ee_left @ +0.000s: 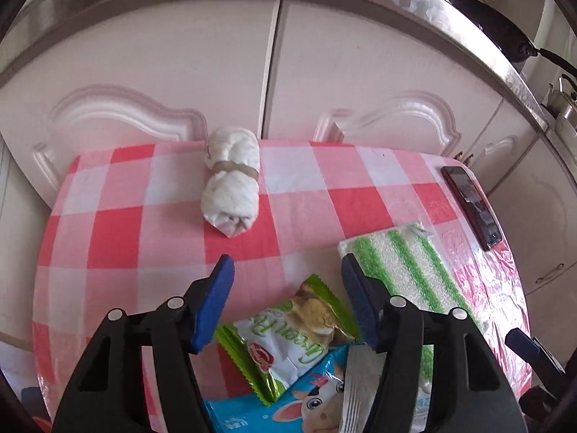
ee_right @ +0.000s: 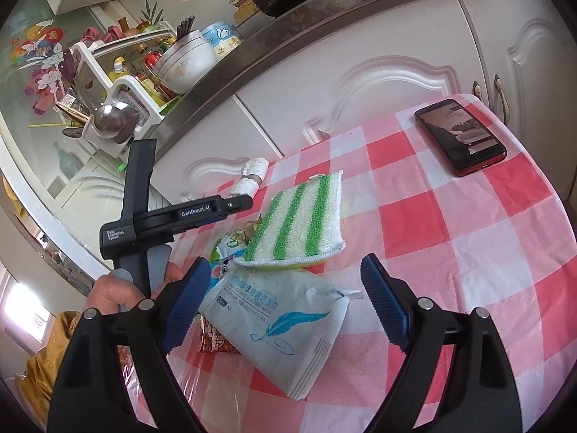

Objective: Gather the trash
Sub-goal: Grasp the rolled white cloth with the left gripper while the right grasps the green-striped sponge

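Red-checked surface [ee_right: 450, 223] fills mid-frame. Right gripper [ee_right: 285, 288], jaws wide, straddles the white feather packet [ee_right: 288, 328] at lower centre. Left gripper [ee_left: 285, 288], jaws wide, hangs above the green snack wrapper [ee_left: 299, 335], lower centre.

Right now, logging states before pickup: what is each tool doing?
Left tool: open, holding nothing, above the green snack wrapper.
Right tool: open, holding nothing, above the white wipes packet.

The worktop [ee_left: 119, 223], under a red-and-white checked cloth, carries a sponge [ee_left: 393, 270]. A phone [ee_left: 470, 205] lies beyond it, a rolled towel [ee_left: 230, 180] farther off, and 3 wrappers [ee_left: 299, 339] just beside it.
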A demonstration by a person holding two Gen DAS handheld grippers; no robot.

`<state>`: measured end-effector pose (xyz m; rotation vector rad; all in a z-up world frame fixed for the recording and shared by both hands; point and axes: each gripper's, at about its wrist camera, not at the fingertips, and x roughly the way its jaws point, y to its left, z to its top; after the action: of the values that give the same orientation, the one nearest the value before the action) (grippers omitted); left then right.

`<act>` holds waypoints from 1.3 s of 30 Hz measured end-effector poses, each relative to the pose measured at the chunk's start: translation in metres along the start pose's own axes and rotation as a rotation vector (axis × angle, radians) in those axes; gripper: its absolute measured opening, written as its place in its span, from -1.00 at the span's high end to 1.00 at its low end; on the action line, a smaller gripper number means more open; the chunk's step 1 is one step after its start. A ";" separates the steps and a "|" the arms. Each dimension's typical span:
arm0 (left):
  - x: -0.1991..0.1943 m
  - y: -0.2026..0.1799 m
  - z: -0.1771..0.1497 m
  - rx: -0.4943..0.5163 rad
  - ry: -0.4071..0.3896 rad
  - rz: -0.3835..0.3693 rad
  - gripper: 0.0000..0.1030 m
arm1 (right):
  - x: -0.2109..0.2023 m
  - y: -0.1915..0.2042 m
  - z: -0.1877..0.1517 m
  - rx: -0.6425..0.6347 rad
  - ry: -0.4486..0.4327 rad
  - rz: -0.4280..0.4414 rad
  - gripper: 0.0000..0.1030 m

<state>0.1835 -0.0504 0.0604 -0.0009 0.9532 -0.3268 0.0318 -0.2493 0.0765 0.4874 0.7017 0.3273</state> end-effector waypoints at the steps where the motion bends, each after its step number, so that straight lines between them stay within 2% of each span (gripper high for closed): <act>1: 0.005 0.004 0.005 0.010 -0.007 0.026 -0.37 | 0.002 0.001 0.001 -0.006 0.008 -0.005 -0.67; 3: 0.019 0.008 0.019 0.019 -0.017 0.068 -0.37 | 0.006 0.004 0.004 -0.029 0.015 -0.022 -0.68; 5: 0.031 0.013 0.030 0.019 -0.013 0.071 -0.37 | 0.010 0.008 0.008 -0.060 0.015 -0.044 -0.80; 9: 0.056 0.019 0.042 0.019 0.006 0.074 -0.35 | 0.026 0.014 0.016 -0.113 0.052 -0.072 -0.80; 12: 0.066 0.022 0.043 0.011 0.019 0.067 -0.12 | 0.043 0.023 0.025 -0.164 0.088 -0.101 -0.81; 15: 0.066 0.029 0.042 -0.003 0.012 0.061 0.23 | 0.063 0.032 0.033 -0.230 0.116 -0.147 -0.82; 20: 0.064 0.035 0.036 -0.023 -0.003 0.043 0.33 | 0.100 0.034 0.040 -0.274 0.184 -0.230 -0.82; 23: 0.059 0.040 0.032 -0.035 -0.012 0.036 0.35 | 0.113 0.030 0.037 -0.270 0.223 -0.255 -0.82; 34: 0.005 0.051 0.011 -0.043 -0.090 0.003 0.36 | 0.123 0.032 0.031 -0.278 0.245 -0.299 -0.81; 39: -0.022 0.055 -0.014 -0.056 -0.112 -0.027 0.36 | 0.116 0.031 0.030 -0.275 0.215 -0.285 -0.63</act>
<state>0.1751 0.0096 0.0618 -0.0824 0.8513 -0.3219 0.1318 -0.1816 0.0506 0.0878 0.9079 0.2043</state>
